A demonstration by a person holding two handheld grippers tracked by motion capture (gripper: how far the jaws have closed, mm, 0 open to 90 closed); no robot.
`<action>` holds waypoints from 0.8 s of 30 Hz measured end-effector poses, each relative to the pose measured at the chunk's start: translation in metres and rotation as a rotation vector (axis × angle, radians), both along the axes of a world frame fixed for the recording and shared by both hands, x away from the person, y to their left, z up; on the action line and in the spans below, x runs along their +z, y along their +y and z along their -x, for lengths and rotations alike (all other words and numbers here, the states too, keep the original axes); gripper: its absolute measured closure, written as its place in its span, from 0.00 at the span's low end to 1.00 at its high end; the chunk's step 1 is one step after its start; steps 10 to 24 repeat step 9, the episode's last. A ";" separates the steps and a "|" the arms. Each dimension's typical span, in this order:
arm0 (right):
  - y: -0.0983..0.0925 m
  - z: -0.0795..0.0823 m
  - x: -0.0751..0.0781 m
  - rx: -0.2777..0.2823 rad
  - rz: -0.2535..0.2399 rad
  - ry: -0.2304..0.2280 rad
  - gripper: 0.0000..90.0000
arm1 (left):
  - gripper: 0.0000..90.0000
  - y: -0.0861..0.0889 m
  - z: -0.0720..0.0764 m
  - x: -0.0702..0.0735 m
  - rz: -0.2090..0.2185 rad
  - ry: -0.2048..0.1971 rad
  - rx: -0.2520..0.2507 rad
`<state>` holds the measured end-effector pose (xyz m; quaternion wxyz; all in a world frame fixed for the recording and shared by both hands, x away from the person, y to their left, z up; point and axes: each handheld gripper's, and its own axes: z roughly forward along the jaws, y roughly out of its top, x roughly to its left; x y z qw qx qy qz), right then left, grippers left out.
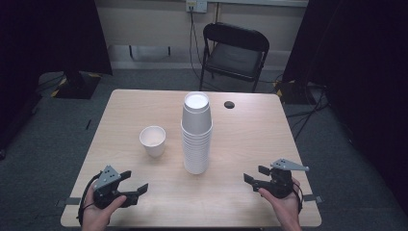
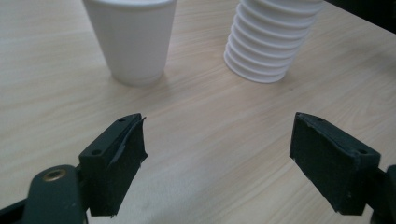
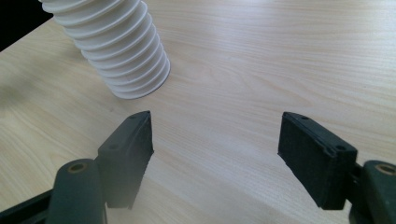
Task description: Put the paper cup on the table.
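A tall stack of white foam cups (image 1: 196, 134) stands upside down at the table's middle; its ribbed base (image 2: 270, 42) (image 3: 119, 51) appears in both gripper views. A single white foam cup (image 1: 153, 141) (image 2: 131, 37) stands upright to the stack's left. My left gripper (image 1: 135, 182) (image 2: 217, 161) is held near the front left corner, open, nothing between its jaws, pointing toward the two. My right gripper (image 1: 255, 174) (image 3: 215, 154) is held near the front right edge, open and empty, with the stack ahead of it to the left.
The wooden table (image 1: 125, 115) has a round cable hole (image 1: 229, 104) at its far side. A black folding chair (image 1: 234, 53) stands behind the table. Dark curtains flank the room, with cables on the grey carpet.
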<state>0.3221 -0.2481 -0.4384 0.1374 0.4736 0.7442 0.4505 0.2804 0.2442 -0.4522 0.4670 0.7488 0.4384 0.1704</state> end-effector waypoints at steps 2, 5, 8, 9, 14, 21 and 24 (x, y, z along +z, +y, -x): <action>-0.001 0.000 -0.001 -0.001 -0.001 -0.004 0.29 | 0.20 0.000 0.002 -0.005 0.014 0.032 -0.022; -0.003 0.002 -0.004 -0.019 0.009 -0.002 0.27 | 0.22 0.000 0.001 -0.006 0.003 0.023 -0.027; -0.004 0.001 -0.006 -0.023 0.018 -0.004 0.26 | 0.22 0.002 -0.001 -0.009 0.012 0.018 -0.022; -0.004 0.000 -0.008 -0.030 0.019 0.003 0.25 | 0.22 0.003 -0.001 -0.009 0.012 0.015 -0.016; -0.004 0.000 -0.008 -0.030 0.019 0.003 0.25 | 0.22 0.003 -0.001 -0.009 0.012 0.015 -0.016; -0.004 0.000 -0.008 -0.030 0.019 0.003 0.25 | 0.22 0.003 -0.001 -0.009 0.012 0.015 -0.016; -0.004 0.000 -0.008 -0.030 0.019 0.003 0.25 | 0.22 0.003 -0.001 -0.009 0.012 0.015 -0.016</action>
